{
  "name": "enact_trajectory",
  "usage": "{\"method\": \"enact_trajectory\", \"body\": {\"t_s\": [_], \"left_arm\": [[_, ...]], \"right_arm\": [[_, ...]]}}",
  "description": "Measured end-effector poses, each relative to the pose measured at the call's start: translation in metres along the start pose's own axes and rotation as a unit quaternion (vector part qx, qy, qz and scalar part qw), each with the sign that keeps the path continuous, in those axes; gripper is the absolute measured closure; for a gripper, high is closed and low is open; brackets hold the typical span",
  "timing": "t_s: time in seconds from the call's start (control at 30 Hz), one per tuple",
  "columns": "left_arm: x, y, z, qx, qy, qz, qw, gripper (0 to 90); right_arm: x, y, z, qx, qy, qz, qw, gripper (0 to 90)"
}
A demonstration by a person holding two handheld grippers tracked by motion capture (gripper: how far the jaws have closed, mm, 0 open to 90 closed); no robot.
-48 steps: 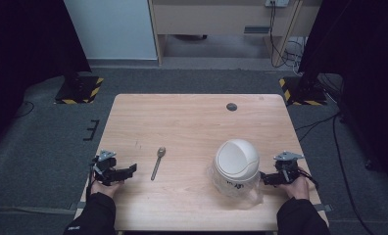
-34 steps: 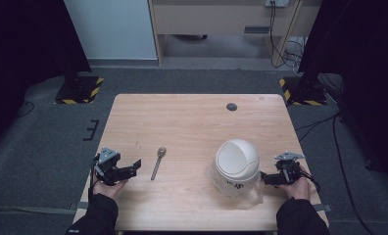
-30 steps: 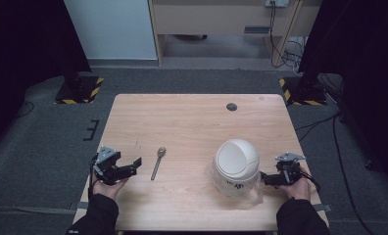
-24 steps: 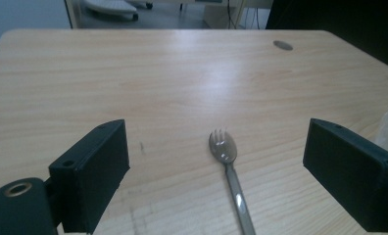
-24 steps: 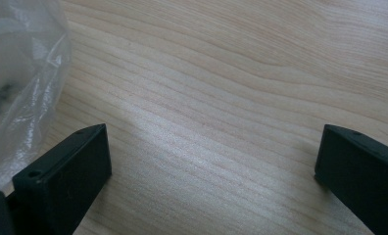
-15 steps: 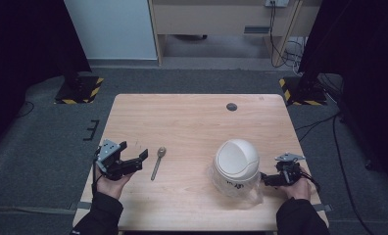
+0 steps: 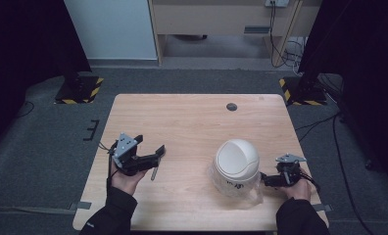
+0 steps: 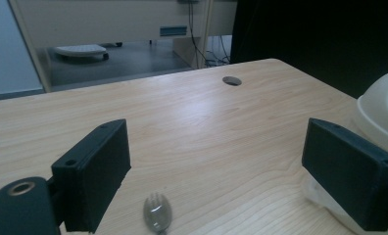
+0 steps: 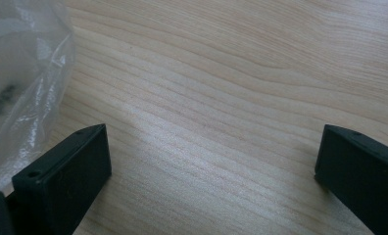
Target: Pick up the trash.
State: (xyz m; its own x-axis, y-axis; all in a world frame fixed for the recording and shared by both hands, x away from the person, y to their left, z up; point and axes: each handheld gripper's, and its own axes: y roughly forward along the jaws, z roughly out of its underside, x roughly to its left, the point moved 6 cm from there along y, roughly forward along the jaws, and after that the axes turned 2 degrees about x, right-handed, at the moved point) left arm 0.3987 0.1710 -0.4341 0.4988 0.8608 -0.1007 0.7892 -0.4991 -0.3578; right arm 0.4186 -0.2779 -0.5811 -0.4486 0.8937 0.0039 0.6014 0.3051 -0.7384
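Left gripper jaws wide apart, hovering over the spork: one small metal piece, tined bowl, flat on the table, between the jaws, not touching. Right gripper jaws also apart, empty, just beside the one white-lidded container in clear plastic.

Lighting evenly from overhead, leaving the table bright against dark surroundings. Glaring softly off the wood grain in both gripper views. Blurring at close range: black jaws soft-edged, spoon smeared, plastic bag washing out hazy white.
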Motion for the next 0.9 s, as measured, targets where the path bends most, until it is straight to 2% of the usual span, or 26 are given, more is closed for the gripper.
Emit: {"method": "enact_trajectory", "body": {"t_s": [0.2, 0.23, 0.43, 0.47, 0.5, 0.53, 0.57, 0.63, 0.67, 0.77, 0.8, 0.83, 0.9], "left_arm": [[-0.025, 0.015, -0.014, -0.008, 0.01, 0.023, 0.9997, 9.9], [-0.025, 0.015, -0.014, -0.008, 0.01, 0.023, 0.9997, 9.9], [-0.052, 0.029, -0.025, -0.014, 0.023, 0.045, 0.9986, 9.6], [-0.061, 0.033, -0.027, -0.014, 0.031, 0.053, 0.9981, 9.6], [-0.061, 0.033, -0.027, -0.014, 0.031, 0.053, 0.9981, 9.6], [-0.07, 0.038, -0.028, -0.013, 0.037, 0.059, 0.9975, 9.6], [-0.07, 0.038, -0.028, -0.013, 0.037, 0.059, 0.9975, 9.6], [-0.082, 0.045, -0.029, -0.01, 0.043, 0.069, 0.9966, 9.5], [-0.082, 0.045, -0.029, -0.01, 0.043, 0.069, 0.9966, 9.5], [-0.098, 0.056, -0.028, 0.002, 0.053, 0.082, 0.9952, 9.6], [-0.098, 0.056, -0.028, 0.002, 0.053, 0.082, 0.9952, 9.6], [-0.105, 0.061, -0.027, 0.008, 0.058, 0.088, 0.9944, 9.6], [-0.109, 0.063, -0.026, 0.01, 0.06, 0.092, 0.9939, 9.5]], "right_arm": [[0.0, 0.0, 0.0, -0.003, 0.001, 0.002, 1.0, 0.4], [0.0, 0.0, 0.0, -0.003, 0.001, 0.002, 1.0, 0.4], [0.0, 0.0, 0.0, -0.003, 0.003, 0.004, 1.0, 0.4], [0.0, 0.0, 0.0, -0.003, 0.003, 0.005, 1.0, 0.4], [0.0, 0.001, 0.0, -0.003, 0.004, 0.005, 1.0, 0.4], [0.0, 0.001, 0.0, -0.003, 0.004, 0.005, 1.0, 0.4], [0.0, 0.001, 0.0, -0.003, 0.004, 0.005, 1.0, 0.4], [0.0, 0.001, 0.0, -0.003, 0.005, 0.007, 1.0, 0.4], [0.0, 0.001, 0.0, -0.003, 0.005, 0.007, 1.0, 0.4], [0.0, 0.001, 0.0, -0.003, 0.006, 0.007, 0.9999, 0.4], [0.0, 0.001, 0.0, -0.003, 0.006, 0.007, 0.9999, 0.4], [0.0, 0.001, 0.0, -0.004, 0.006, 0.008, 0.9999, 0.4], [0.0, 0.001, 0.0, -0.004, 0.006, 0.008, 0.9999, 0.4]]}}
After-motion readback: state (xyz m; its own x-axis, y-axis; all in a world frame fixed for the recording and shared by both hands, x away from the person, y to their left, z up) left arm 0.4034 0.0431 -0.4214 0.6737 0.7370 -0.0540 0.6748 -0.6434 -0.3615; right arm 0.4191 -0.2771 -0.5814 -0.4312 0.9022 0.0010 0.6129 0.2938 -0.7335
